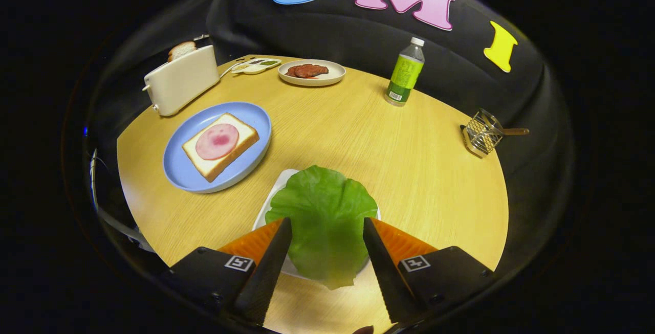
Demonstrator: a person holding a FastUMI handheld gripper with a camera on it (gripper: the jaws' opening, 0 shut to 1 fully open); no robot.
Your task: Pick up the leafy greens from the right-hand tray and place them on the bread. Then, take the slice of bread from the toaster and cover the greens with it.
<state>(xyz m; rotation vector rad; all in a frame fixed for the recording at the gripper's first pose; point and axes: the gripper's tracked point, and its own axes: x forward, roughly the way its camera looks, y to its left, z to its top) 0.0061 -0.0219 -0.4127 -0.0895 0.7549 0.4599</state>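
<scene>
Your gripper (327, 226) is spread w/ the leaf (322, 221) between the fingers, prob not touching yet; close too shallow and it slips back onto the tray (279, 185).

Overhead light is glaring off the pale wooden table (409, 170); fisheye is bending the edges, close fingers blurring slightly.

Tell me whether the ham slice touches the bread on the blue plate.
Touching: gripper view shows the ham slice lying flat on the bread.
</scene>
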